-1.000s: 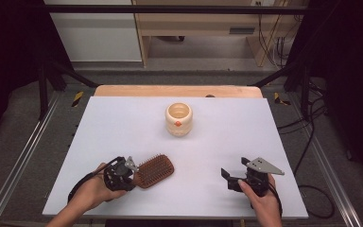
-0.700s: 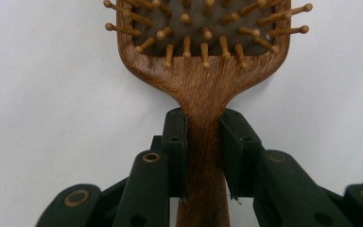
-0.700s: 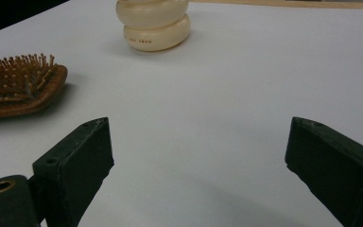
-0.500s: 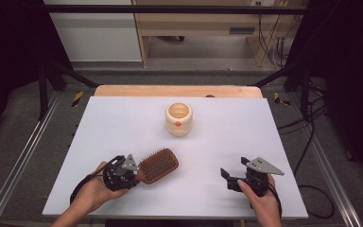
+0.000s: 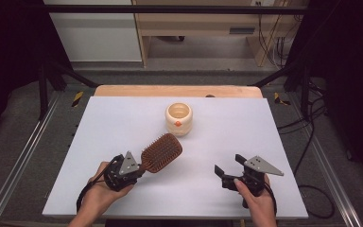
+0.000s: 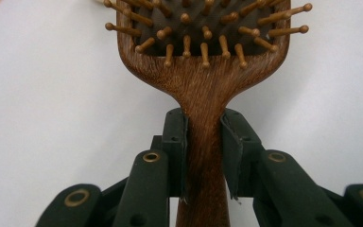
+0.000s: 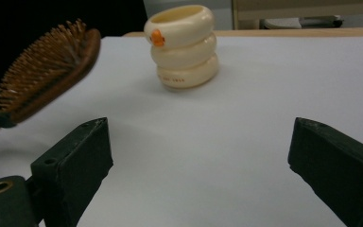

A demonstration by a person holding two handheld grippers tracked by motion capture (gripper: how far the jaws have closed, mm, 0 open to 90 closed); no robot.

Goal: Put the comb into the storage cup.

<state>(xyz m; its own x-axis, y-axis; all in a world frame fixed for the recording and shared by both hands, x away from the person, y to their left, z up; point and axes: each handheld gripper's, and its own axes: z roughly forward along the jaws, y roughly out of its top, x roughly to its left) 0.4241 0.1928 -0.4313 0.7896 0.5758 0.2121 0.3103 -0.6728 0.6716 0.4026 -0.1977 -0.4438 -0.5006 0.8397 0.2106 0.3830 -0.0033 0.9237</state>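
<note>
A brown wooden hairbrush (image 5: 161, 152) with wooden bristles is lifted off the white table (image 5: 123, 123), head tilted up toward the far right. My left gripper (image 5: 139, 168) is shut on its handle; in the left gripper view both pads clamp the handle (image 6: 203, 142) just below the head. The brush (image 7: 47, 71) also hangs at the left of the right gripper view. A cream ribbed cup (image 5: 178, 118) with an orange mark stands upright at the table's far middle, and the cup (image 7: 184, 47) faces my right gripper. My right gripper (image 5: 229, 165) rests open near the front right, nothing between its jaws.
A wooden strip (image 5: 179, 91) runs along the table's far edge. Metal rails (image 5: 23, 156) flank the table on both sides. Cables (image 5: 307, 127) trail on the floor at the right. A cabinet and bench stand beyond the table.
My left gripper has raised the hairbrush and carried it forward and to the right, toward the cup. The right gripper has stayed in place, open.
</note>
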